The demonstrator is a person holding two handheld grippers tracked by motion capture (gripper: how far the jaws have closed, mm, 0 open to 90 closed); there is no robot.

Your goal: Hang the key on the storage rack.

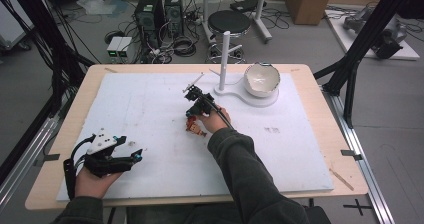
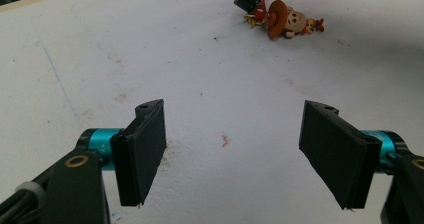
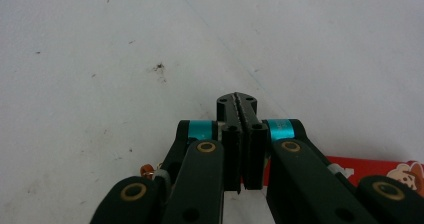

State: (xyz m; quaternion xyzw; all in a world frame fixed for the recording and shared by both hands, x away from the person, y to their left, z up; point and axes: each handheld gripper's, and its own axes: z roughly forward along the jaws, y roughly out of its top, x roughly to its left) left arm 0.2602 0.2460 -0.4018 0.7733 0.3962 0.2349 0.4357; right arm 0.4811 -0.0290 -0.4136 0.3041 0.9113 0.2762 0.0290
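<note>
A person works 2 handheld grippers over a white foam mat (image 1: 150,109) on a wooden table (image 1: 320,114). The right gripper (image 1: 194,95) hangs near the mat's middle with its jaws pressed flat together and nothing between them. A small cartoon figurine with an orange hat (image 1: 196,127) lies on its side on the mat just below that hand. In the right gripper view a strip of red packaging with a printed cartoon face (image 3: 385,170) lies behind the linkage, well short of the fingertips. The left gripper (image 1: 131,156) rests at the mat's near left corner, jaws wide apart and empty, well away from the toy; its own view looks across bare mat toward the figurine (image 2: 285,20). A white peg stand (image 1: 226,59) and a white bowl (image 1: 261,79) sit beyond, toward the far edge.

Judged from this, the pickup has not begun: the right jaws would need to part first, then straddle the toy's body (not the thin hat brim) before closing gently, since a toy lying on its side can skid.
</note>
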